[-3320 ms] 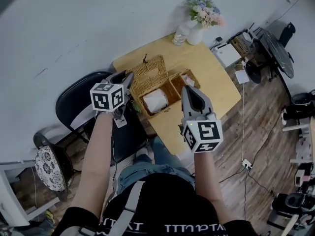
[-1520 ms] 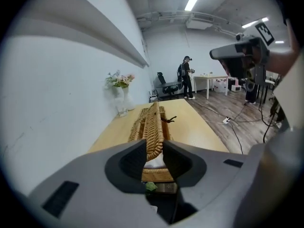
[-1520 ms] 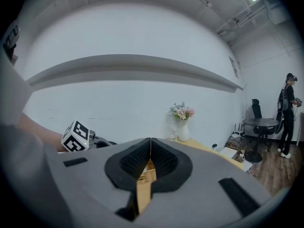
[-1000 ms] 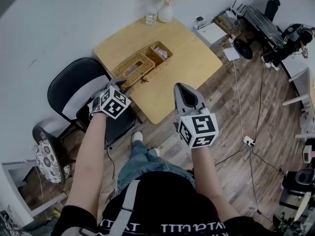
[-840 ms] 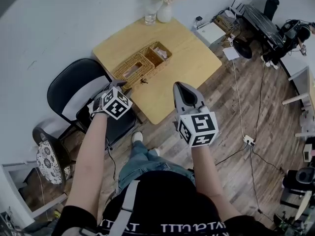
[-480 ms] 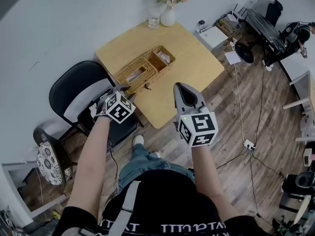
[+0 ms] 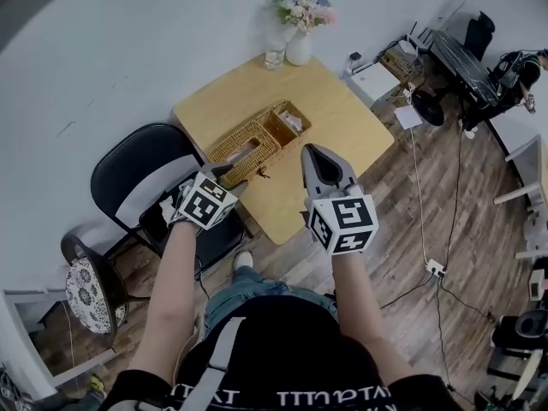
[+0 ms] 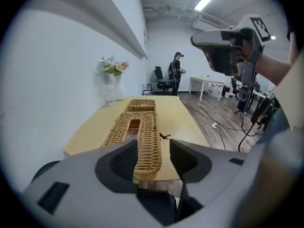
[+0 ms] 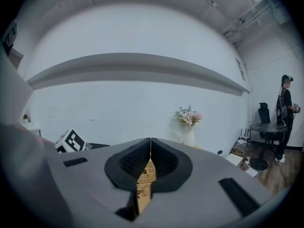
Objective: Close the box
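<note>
my left hand-held gripper (image 8: 152,148) has just been opening, nothing between its jaws; wicker box (image 7: 224,148) ahead; right hand-held gripper (image 9: 150,144) clenched empty.

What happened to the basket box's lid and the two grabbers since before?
The wicker lid, standing up in the left gripper earlier, now lies down flat, shut. That gripper's jaws have just been opening and let it go; the lid's end sits loose between them. The right gripper stayed shut and empty; the flower vase stayed put.
</note>
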Demonstrator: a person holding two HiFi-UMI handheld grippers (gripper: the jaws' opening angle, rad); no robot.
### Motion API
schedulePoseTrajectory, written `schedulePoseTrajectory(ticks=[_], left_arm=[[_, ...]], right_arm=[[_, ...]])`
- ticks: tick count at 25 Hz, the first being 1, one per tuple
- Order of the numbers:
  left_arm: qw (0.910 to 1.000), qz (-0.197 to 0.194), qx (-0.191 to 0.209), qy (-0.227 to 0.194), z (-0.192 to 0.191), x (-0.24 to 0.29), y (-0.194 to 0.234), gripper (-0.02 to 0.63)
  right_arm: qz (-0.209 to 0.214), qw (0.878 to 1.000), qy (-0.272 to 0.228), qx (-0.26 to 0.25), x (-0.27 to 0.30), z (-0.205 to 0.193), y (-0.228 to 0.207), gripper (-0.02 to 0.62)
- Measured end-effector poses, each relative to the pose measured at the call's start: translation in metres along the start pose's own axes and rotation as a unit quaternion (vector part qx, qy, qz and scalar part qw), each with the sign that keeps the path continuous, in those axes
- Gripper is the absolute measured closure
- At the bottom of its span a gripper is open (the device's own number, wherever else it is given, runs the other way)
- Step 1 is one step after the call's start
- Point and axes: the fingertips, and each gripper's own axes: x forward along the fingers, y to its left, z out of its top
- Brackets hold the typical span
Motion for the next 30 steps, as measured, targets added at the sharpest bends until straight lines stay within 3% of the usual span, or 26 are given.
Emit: schedulePoseTrajectory(ticks=[7,16,21,26,30], left_arm=[[0.9945,0.037,-0.053,-0.082,0.043,-0.034,0.024,0.407],[0.9764,0.068,-0.08,-0.189,0.097,-0.088,0.047,0.423],[0.9626,0.111,-0.083,-0.233,0.108,-0.112,0.06,0.584],[0.947,0.155,-0.072,-0.272,0.12,-0.143,0.07,0.594],[0.9275,0.21,-0.053,-0.305,0.133,-0.173,0.079,0.594]], right_arm=[[-0.004,1.0,-0.006,0.003,0.019,0.007,-0.003,0.58],[0.001,1.0,-0.015,0.01,0.03,0.011,-0.001,0.58],[0.006,1.0,-0.017,-0.003,0.033,0.014,0.006,0.58],[0.011,0.999,-0.033,-0.023,0.03,0.027,0.011,0.581],[0.004,0.998,-0.055,-0.041,0.022,0.045,0.01,0.581]])
